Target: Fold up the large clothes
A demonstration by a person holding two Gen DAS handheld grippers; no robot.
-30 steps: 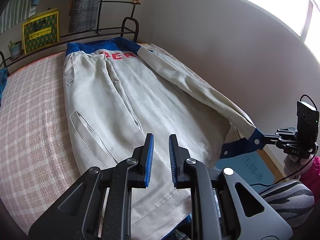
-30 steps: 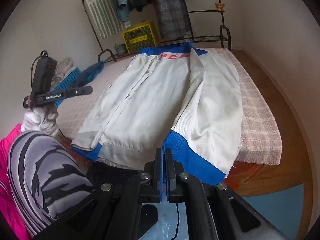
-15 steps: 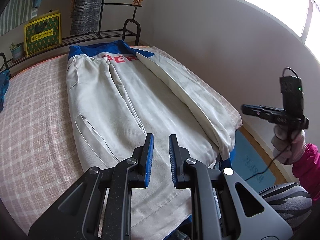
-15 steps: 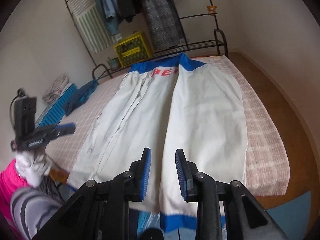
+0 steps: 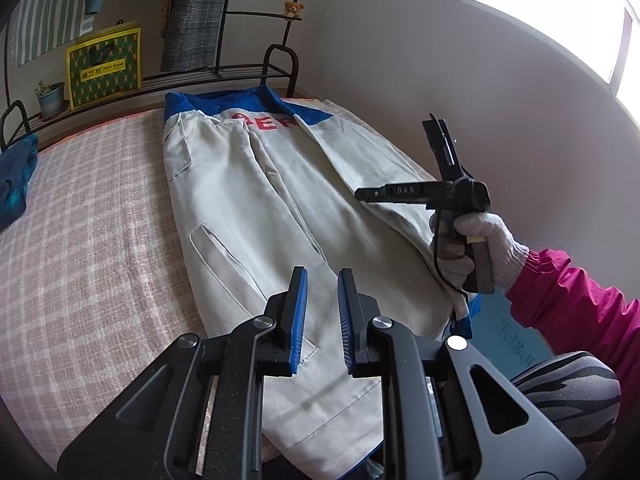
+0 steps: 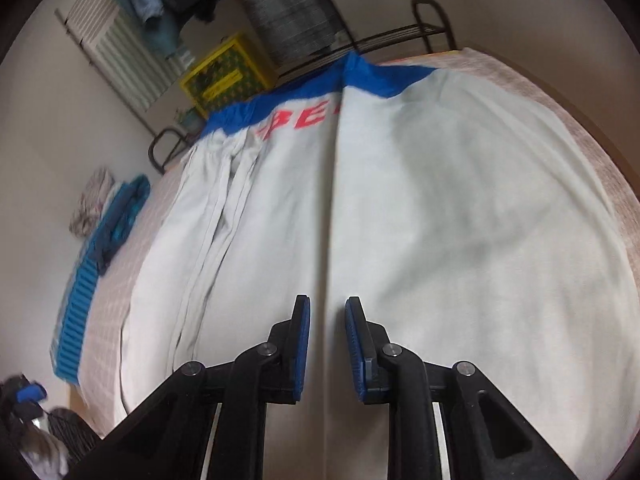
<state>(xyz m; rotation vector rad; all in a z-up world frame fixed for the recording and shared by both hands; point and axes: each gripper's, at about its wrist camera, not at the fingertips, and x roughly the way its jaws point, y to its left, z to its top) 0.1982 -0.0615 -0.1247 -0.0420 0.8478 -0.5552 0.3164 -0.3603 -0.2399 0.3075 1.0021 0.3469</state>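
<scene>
A large beige jacket point(image 5: 248, 216) with a blue collar and red letters lies flat on the bed, both sides folded inward. It fills the right wrist view point(image 6: 440, 208). My left gripper point(image 5: 322, 312) is open and empty above the jacket's near hem. My right gripper point(image 6: 327, 344) is open and empty, low over the edge of the folded right panel. In the left wrist view the right gripper point(image 5: 360, 194) hovers over the jacket's right side, held by a gloved hand.
The bed has a pink checked cover point(image 5: 92, 240). A metal rack point(image 5: 240, 12) with hanging clothes and a yellow bag point(image 5: 104, 66) stands behind it. Blue clothing point(image 5: 16, 184) lies at the bed's left. A wall runs along the right.
My right gripper let go of the blue-cuffed sleeve, opened, and moved in over the jacket. The sleeve and right panel now lie folded over the jacket. The left gripper barely moved.
</scene>
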